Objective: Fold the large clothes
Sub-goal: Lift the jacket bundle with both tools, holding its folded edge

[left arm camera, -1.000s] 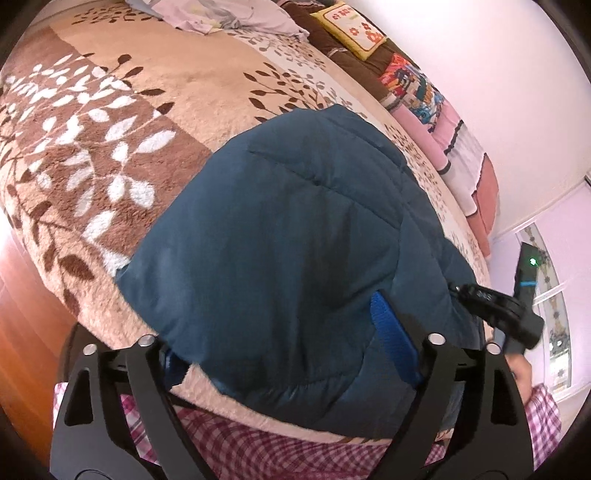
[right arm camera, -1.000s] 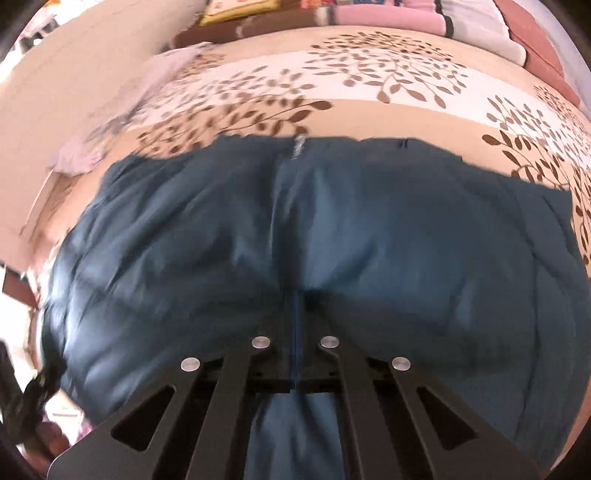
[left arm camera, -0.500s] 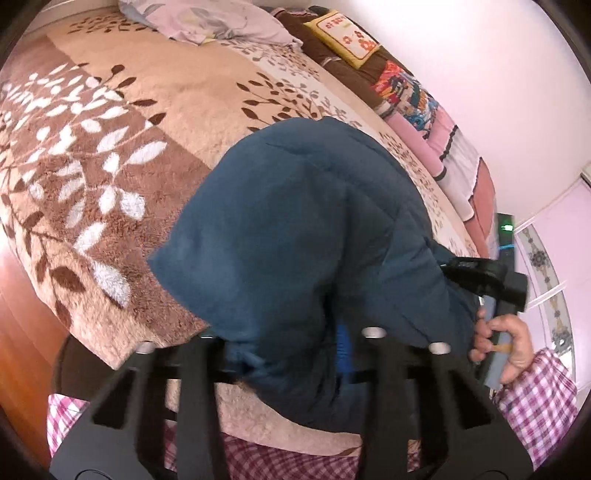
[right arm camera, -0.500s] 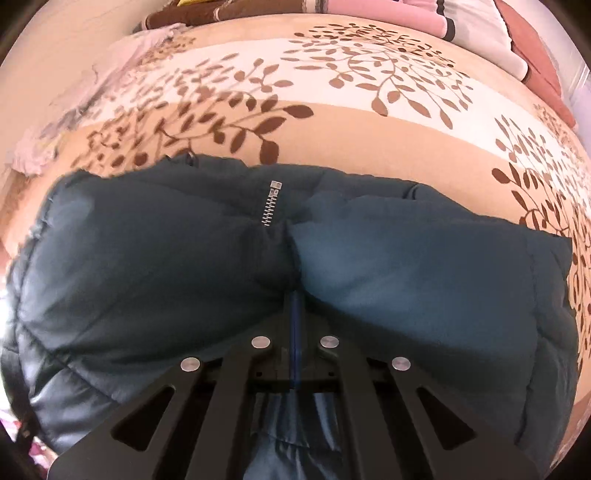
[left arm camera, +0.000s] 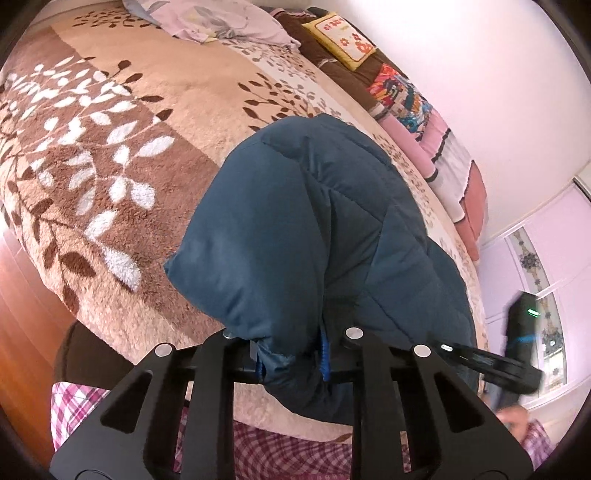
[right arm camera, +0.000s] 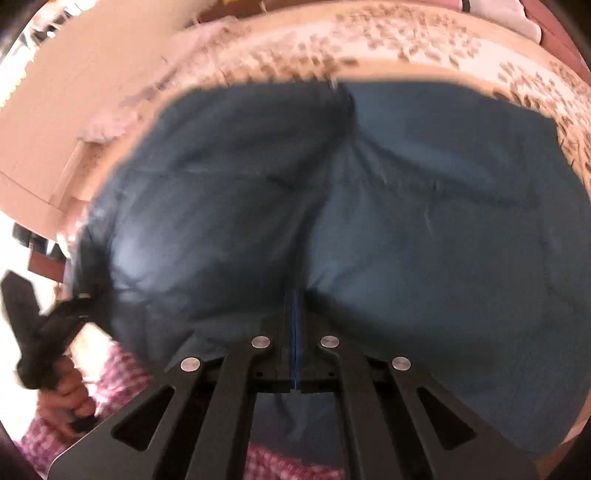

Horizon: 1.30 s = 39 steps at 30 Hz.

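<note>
The left claw (left arm camera: 291, 354) is closing on a bunched edge of the dark blue padded jacket (left arm camera: 314, 236), while the right claw (right arm camera: 293, 332), pressed together, pinches its fabric. The jacket lies heaped on the leaf-patterned bed (left arm camera: 110, 147).

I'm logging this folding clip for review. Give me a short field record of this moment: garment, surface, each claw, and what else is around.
garment: dark blue padded jacket, bunched up at the near edge of the bed
surface: leaf-patterned blanket
left claw: jaws closing, jacket hem between them
right claw: shut on jacket fabric
also present: yellow cushion, lilac cloth at the far end
image quality: right wrist view blurred
</note>
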{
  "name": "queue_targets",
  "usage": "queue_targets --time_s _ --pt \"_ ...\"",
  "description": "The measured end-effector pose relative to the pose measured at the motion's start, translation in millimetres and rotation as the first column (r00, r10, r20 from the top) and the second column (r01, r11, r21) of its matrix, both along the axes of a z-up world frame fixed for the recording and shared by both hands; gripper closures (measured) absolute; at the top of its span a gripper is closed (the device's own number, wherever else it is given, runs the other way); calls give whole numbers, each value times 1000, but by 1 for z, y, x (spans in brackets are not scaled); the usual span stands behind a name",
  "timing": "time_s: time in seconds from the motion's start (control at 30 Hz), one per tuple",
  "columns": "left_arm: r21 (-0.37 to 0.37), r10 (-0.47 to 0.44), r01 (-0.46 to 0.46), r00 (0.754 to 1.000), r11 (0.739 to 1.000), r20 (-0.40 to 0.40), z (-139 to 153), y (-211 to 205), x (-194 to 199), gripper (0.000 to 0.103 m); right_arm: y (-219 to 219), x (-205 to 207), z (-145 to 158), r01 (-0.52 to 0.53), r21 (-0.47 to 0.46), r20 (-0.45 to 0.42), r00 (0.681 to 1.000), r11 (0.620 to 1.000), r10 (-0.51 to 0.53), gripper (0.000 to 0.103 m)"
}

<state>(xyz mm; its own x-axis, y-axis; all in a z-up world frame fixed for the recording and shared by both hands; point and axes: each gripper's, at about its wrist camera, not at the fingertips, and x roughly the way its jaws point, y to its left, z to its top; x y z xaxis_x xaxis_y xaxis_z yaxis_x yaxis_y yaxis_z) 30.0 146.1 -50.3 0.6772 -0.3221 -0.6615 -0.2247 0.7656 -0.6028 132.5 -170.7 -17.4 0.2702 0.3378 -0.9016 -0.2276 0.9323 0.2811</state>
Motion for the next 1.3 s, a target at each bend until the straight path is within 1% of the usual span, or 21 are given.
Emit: queue_targets --time_s 0.07,0.1,0.13,0.2,0.23,0.3,0.33,0.4,0.43,0.47,0.53,0.6,0.73,0.8,0.9,0.93,1.0,1.03,1.07,1.17,1.3 --pt "15 -7 6 1000 1000 15 6 -3 -2 81 4 14 -12 11 1 -20 1000 1000 -11 103" --pt "22 -8 7 1000 1000 17 7 -4 -2 78 7 23 -18 14 2 -28 1000 1000 -14 103" --pt "30 -4 3 1000 1000 12 9 -4 -1 71 11 29 -22 14 0 -29 999 1000 -14 103" --pt "0 30 -30 999 1000 -18 6 0 1 49 16 36 -25 8 -9 -25 1000 1000 -8 103" --pt "-23 49 -50 998 998 -37 3 4 3 35 18 38 -25 7 -12 -25 1000 1000 -7 103" --pt "-74 82 -87 995 993 -64 -3 9 5 32 16 39 -24 22 13 -34 999 1000 -22 103" --pt "-118 95 -103 993 988 -69 -6 13 6 33 15 39 -24 30 24 -37 999 999 -29 103" --pt "-172 109 -118 992 978 -56 -9 17 6 60 14 36 -24 44 40 -36 998 998 -42 103" --pt "-165 95 -103 994 981 -52 -8 17 8 72 14 36 -24 47 41 -33 998 998 -46 103" --pt "-152 88 -94 995 984 -49 -6 16 9 80 15 36 -24 49 40 -31 998 998 -48 103" --pt "-128 83 -86 996 988 -29 1 11 7 84 16 35 -24 55 45 -33 998 998 -53 103" --pt "-90 75 -77 997 993 -18 7 6 6 85 15 33 -23 65 53 -45 997 996 -63 103" --pt "-56 60 -60 998 997 -4 15 4 6 86 1 21 -11 82 66 -34 996 994 -80 103" --pt "-47 56 -56 998 997 5 18 5 4 86 1 8 2 58 96 -7 998 994 -57 103" --pt "-9 38 -37 999 999 33 29 0 4 86 6 -11 10 19 93 10 1000 995 -20 103" --pt "-6 35 -35 999 999 39 31 0 3 86 9 -13 5 8 81 -4 1000 997 -8 103" --pt "-14 14 -13 999 1000 45 36 -4 5 86 13 -12 -18 -7 32 -62 998 999 9 103" --pt "1 2 -2 999 1000 52 40 -9 4 86 14 -10 -28 -5 22 -74 997 1000 6 103" --pt "22 -8 6 998 1000 62 43 -13 2 86 16 -8 -37 -8 11 -71 997 1000 9 103" --pt "70 -34 28 995 997 92 54 -22 1 87 23 -5 -43 -24 -11 -48 999 1000 23 103" --pt "92 -33 24 995 995 98 60 -25 1 87 24 -3 -44 -28 1 -30 999 1000 28 103"
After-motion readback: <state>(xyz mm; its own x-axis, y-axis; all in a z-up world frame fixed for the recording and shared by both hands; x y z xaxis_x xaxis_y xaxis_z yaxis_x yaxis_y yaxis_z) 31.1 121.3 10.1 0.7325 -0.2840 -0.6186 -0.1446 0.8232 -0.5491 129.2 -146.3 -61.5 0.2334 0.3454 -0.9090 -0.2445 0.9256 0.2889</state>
